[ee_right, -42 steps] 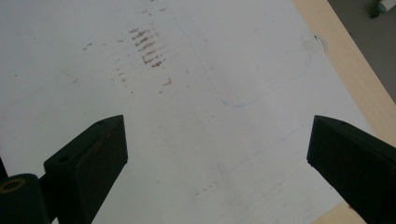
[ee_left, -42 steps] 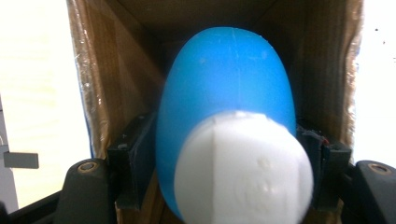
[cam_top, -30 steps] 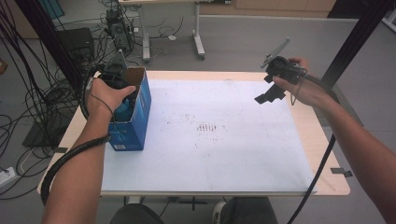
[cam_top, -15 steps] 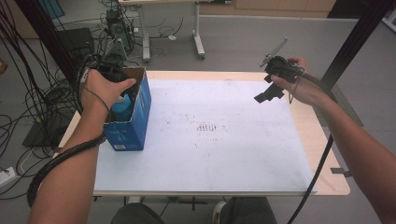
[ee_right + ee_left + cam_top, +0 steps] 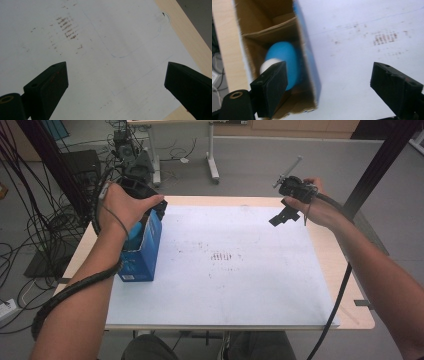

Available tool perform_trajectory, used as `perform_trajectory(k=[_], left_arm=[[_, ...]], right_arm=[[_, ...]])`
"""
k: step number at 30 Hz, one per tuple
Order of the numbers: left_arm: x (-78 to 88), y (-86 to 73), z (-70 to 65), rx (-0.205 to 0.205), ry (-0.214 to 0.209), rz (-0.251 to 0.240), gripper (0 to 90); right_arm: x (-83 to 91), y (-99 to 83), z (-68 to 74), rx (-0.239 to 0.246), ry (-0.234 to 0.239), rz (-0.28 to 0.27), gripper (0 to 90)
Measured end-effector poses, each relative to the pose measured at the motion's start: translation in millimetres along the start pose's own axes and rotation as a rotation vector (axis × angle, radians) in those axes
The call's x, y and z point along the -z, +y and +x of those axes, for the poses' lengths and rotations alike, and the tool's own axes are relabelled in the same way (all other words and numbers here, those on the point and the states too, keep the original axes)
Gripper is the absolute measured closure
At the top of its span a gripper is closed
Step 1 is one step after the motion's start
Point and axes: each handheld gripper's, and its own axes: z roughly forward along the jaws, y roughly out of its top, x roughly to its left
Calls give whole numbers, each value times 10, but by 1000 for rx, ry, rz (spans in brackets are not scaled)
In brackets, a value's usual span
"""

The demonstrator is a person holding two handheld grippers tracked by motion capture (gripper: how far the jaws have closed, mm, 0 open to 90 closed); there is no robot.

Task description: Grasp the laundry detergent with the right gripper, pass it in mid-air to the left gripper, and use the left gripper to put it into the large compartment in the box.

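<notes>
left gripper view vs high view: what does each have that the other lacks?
Left gripper view alone: the blue box's brown inside with its cardboard divider, and the white end of the blue object lying in it. High view alone: the person's forearms, right gripper, floor cables. Both: blue box, stained white sheet, and the left gripper, jaws just opened, nothing between.

No legible text, label, brand, number or sign is present. The blue cardboard box point(image 5: 142, 251) carries small white print on its near end face, too small to read. The white sheet point(image 5: 235, 270) bears only smudges.
</notes>
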Motion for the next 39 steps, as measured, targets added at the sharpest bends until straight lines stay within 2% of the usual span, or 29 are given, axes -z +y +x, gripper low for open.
perform_trajectory(k=[8, 17, 23, 39], left_arm=[[-13, 95, -329, -61, -47, -18, 108], [-4, 144, -565, -106, -80, -34, 96], [-68, 121, -632, -127, -96, -17, 96], [-148, 93, -605, -127, -112, -10, 97]], right_arm=[[-1, 35, -37, -12, -5, 16, 51], [19, 47, -82, -28, -16, 37, 52], [1, 66, -89, -39, -23, 51, 52], [-65, 111, -90, -36, -27, 78, 52]])
